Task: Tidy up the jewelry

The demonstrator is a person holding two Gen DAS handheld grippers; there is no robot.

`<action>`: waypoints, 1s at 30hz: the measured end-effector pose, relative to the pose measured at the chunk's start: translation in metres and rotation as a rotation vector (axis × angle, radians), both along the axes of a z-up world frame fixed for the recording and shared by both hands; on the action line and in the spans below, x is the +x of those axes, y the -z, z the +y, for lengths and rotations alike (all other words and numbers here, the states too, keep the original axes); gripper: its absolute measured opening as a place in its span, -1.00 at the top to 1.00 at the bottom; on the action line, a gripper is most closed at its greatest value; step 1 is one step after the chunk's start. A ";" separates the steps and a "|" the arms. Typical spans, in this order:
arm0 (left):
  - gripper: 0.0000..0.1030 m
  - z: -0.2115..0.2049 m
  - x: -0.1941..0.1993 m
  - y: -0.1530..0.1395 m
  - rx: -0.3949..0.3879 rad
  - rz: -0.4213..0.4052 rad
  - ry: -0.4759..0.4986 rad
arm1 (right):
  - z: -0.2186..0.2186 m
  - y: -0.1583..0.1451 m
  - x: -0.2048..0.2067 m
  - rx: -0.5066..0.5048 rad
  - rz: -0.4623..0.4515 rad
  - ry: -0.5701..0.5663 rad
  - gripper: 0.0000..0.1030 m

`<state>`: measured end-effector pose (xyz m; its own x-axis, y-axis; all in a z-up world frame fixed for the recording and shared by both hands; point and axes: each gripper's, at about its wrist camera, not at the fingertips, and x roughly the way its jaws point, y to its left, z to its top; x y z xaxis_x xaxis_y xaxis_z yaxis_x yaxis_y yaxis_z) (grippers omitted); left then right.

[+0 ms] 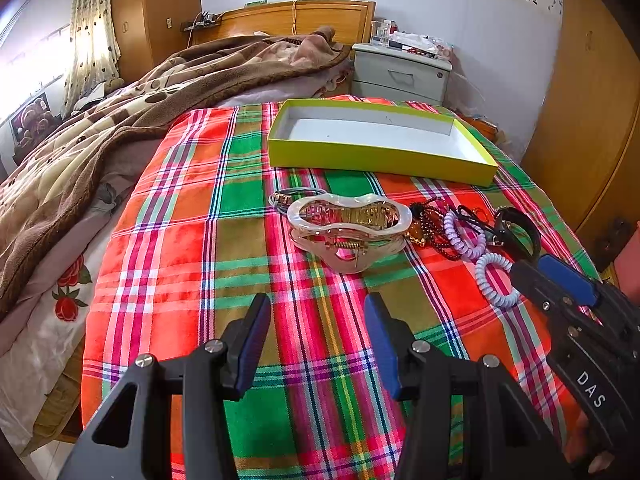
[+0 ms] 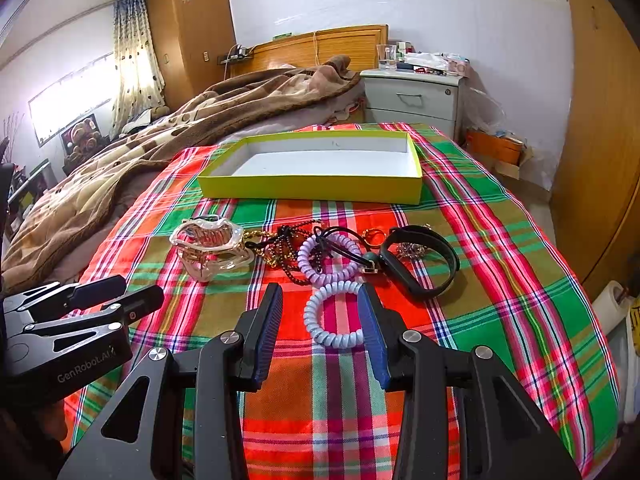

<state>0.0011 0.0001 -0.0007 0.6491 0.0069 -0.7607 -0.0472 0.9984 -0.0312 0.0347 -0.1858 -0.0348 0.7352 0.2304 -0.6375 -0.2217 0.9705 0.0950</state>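
Note:
An empty yellow-green box (image 2: 312,189) (image 1: 380,158) stands at the far end of the plaid cloth. In front of it lies a row of jewelry: a clear hair claw clip (image 2: 208,248) (image 1: 348,228), a dark bead necklace (image 2: 288,240), a purple coil tie (image 2: 304,258), a black band (image 2: 440,288), and a grey bracelet (image 1: 288,198). A pale blue coil tie (image 2: 340,340) (image 1: 496,280) lies on the cloth between the fingers of my right gripper (image 2: 321,293) (image 1: 532,266), which is open; its left pad stands clear of the coil. My left gripper (image 1: 317,304) (image 2: 138,292) is open and empty, short of the claw clip.
A brown blanket (image 1: 120,120) covers the bed to the left of the cloth. A grey nightstand (image 2: 412,96) with a glass and clutter stands behind the box. Wooden wardrobe doors (image 2: 600,160) line the right side, and the cloth drops off at its right edge.

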 end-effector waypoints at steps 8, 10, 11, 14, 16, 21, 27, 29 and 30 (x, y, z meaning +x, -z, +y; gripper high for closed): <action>0.02 0.001 0.000 0.000 0.002 0.001 0.003 | 0.000 0.000 0.001 0.001 -0.001 0.003 0.22; 0.02 0.001 0.002 0.000 0.002 0.004 0.006 | -0.001 0.000 0.002 0.001 0.000 0.006 0.22; 0.02 0.001 0.002 0.000 0.002 0.006 0.005 | -0.001 -0.001 0.002 0.001 0.001 0.006 0.22; 0.02 0.004 0.006 -0.001 -0.006 0.014 0.005 | -0.002 -0.002 0.005 0.000 0.001 0.014 0.22; 0.02 0.006 0.010 -0.001 -0.014 0.021 0.007 | -0.007 -0.004 0.009 0.003 0.001 0.022 0.22; 0.02 0.015 0.021 -0.004 -0.046 0.030 0.006 | -0.025 -0.007 0.021 0.013 -0.003 0.068 0.22; 0.02 0.027 0.042 -0.005 -0.137 0.049 0.016 | -0.053 -0.005 0.045 -0.009 0.024 0.143 0.22; 0.02 0.033 0.048 -0.005 -0.175 0.057 0.005 | -0.061 0.000 0.055 -0.019 0.053 0.149 0.22; 0.02 0.034 0.051 -0.005 -0.182 0.059 0.005 | -0.065 0.004 0.061 -0.026 0.073 0.154 0.22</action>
